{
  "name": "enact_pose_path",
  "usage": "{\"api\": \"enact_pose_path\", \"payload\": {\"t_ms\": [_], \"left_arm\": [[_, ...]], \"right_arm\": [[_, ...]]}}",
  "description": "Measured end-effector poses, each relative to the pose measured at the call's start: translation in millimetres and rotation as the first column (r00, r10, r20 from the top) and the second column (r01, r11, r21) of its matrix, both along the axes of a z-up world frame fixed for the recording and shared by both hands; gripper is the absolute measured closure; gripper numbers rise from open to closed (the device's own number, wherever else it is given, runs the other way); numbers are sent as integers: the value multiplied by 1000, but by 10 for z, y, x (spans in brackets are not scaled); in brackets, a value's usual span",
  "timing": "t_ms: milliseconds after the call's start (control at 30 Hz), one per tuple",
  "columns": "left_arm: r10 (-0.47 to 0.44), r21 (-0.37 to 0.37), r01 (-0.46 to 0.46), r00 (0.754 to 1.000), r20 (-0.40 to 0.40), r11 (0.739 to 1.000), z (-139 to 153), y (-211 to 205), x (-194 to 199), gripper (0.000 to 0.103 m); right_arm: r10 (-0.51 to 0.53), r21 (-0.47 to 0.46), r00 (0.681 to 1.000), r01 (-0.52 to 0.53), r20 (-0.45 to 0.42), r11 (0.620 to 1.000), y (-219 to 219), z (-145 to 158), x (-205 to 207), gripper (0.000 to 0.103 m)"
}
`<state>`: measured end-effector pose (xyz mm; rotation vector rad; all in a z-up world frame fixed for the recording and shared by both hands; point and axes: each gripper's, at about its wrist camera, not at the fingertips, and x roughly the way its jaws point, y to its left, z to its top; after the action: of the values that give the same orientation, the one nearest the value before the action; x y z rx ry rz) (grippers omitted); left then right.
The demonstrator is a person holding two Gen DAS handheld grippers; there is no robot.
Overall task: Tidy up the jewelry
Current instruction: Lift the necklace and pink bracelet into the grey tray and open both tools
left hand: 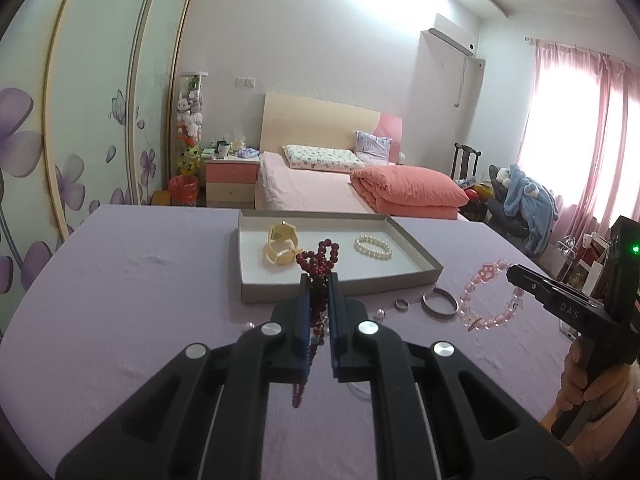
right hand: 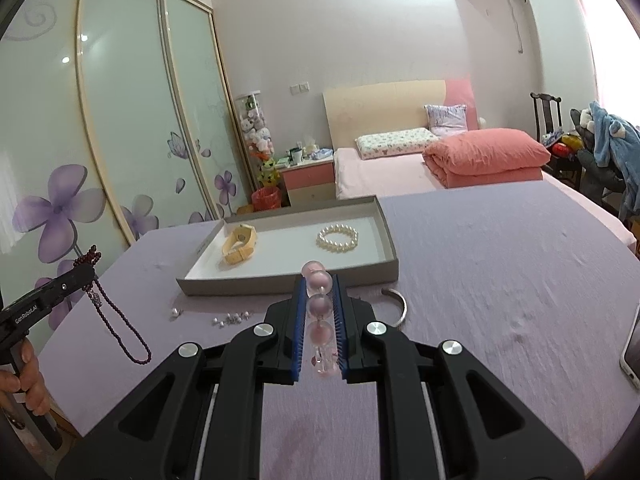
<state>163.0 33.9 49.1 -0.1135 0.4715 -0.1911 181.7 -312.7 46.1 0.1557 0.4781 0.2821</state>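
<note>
My left gripper [left hand: 319,280] is shut on a dark red bead necklace [left hand: 320,258], held above the purple tablecloth just short of the grey tray [left hand: 256,292]; its strand dangles below the fingers. My right gripper [right hand: 319,280] is shut on a pink bead bracelet [right hand: 319,304], which hangs as a ring with a flower charm in the left wrist view [left hand: 486,296]. Inside the tray lie a cream watch [right hand: 240,246] and a pearl bracelet [right hand: 337,239]. In the right wrist view the left gripper [right hand: 82,274] holds the necklace [right hand: 116,322] at the far left.
On the cloth in front of the tray lie a silver bangle [left hand: 439,304], a small ring [left hand: 401,304] and loose pearls [right hand: 230,319]. A phone [right hand: 633,348] rests at the right table edge. A bed [left hand: 320,190] and wardrobe doors stand beyond the table.
</note>
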Motion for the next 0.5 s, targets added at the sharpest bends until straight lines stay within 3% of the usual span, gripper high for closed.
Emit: {"api": "enact_pose_path", "payload": {"t_ms": [267, 500], "left_arm": [[21, -7, -21, 996, 81, 1000, 178, -36, 221, 94], [63, -9, -62, 988, 144, 998, 310, -87, 704, 94]], "right_arm": [[-19, 12, 994, 18, 112, 1000, 92, 203, 232, 89], [-42, 26, 983, 38, 179, 999, 210, 292, 672, 89]]}}
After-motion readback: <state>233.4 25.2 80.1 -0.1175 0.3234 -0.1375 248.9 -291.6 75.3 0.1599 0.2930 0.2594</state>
